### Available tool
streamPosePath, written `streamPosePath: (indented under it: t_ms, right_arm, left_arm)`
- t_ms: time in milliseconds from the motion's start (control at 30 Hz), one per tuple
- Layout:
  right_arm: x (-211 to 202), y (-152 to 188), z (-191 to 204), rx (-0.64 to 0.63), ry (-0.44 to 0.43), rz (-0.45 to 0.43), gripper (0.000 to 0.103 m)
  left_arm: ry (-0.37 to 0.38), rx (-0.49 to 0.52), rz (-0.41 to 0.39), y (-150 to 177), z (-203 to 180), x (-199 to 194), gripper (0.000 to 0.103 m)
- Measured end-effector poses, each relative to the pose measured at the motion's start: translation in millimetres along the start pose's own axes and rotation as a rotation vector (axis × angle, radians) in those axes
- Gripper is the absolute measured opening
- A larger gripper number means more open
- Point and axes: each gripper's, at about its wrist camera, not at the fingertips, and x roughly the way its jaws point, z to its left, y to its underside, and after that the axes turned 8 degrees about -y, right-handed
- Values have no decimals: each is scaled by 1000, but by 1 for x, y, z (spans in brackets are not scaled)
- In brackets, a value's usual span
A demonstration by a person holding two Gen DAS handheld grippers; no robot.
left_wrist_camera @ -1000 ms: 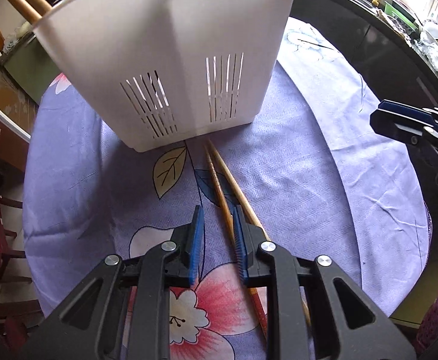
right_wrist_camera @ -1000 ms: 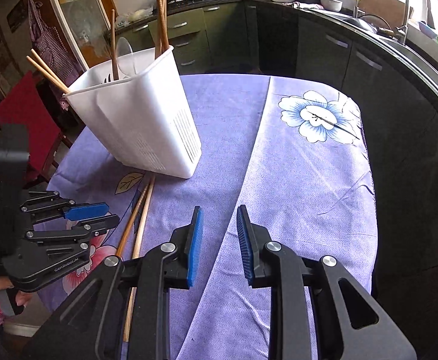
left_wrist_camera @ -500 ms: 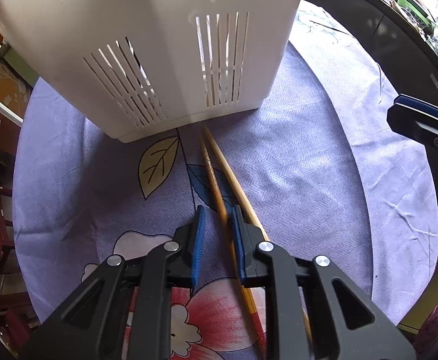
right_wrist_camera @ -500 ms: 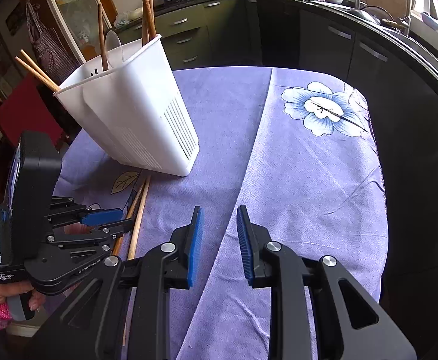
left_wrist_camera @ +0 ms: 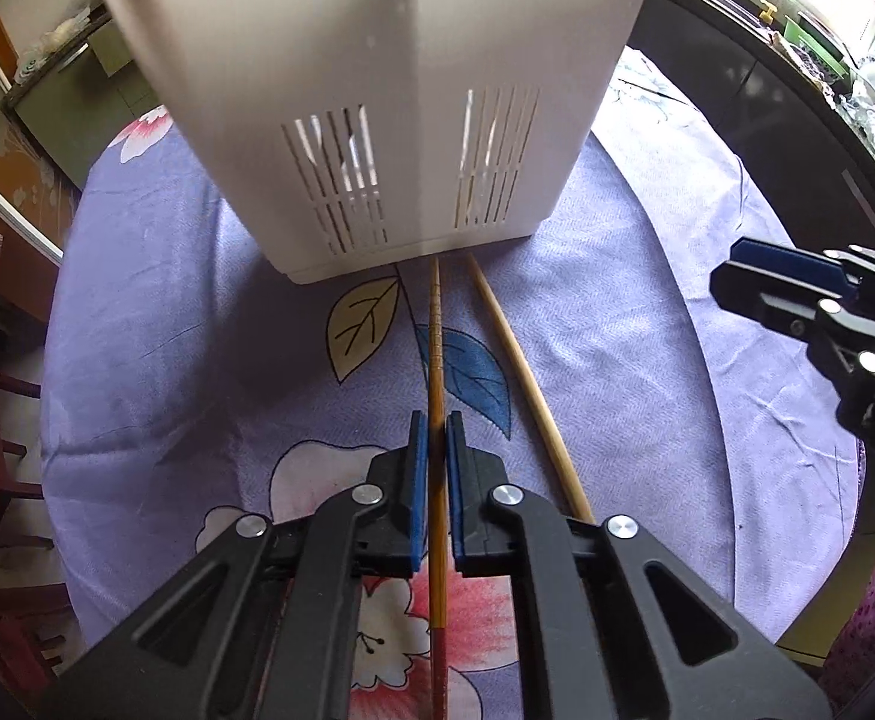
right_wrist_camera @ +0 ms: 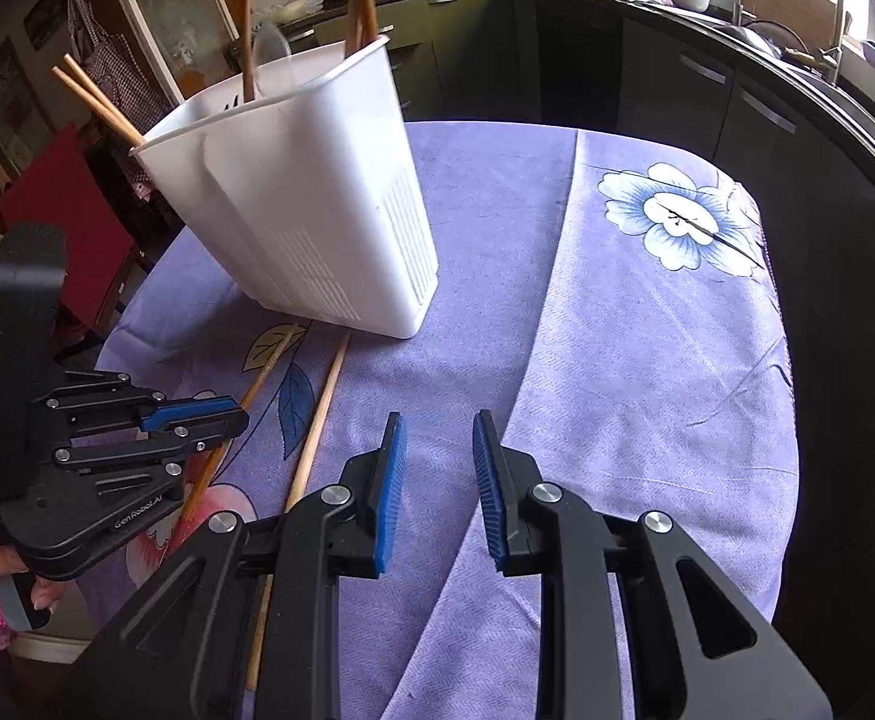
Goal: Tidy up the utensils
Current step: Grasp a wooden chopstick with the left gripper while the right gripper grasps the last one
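Two chopsticks (left_wrist_camera: 435,324) on the cloth, one white holder (left_wrist_camera: 389,96), five sticks (right_wrist_camera: 98,99) inside.

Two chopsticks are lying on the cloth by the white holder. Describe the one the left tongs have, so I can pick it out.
Start at the white holder standing on the purple flowered tablecloth. Two chopsticks run from its base toward the camera; the held chopstick is the darker, orange-brown one crossing the blue leaf print, clamped between the pads of the left tongs. The paler chopstick beside it lies free.

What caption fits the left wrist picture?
Left hand-held gripper pinches one chopstick beside the white utensil holder.
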Motion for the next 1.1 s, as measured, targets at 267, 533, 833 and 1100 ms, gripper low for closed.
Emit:
streamPosePath:
  t_ms: [267,533,833,1100]
  right_arm:
    - [37,-3,37,-54,-18,66,23]
    - [70,-11,62,-86,-14,125,23]
    - [93,-16,70,-86,81,155,23]
    - [103,-16,70,-95,106,187,10]
  left_arm:
    - [22,-24,-31,25,28,-17,6]
    - [39,-47,-54,35,54,-23,6]
    - [60,-60,-64,36,66,-24,6]
    - [70,-49,-68,37,65,-24,6]
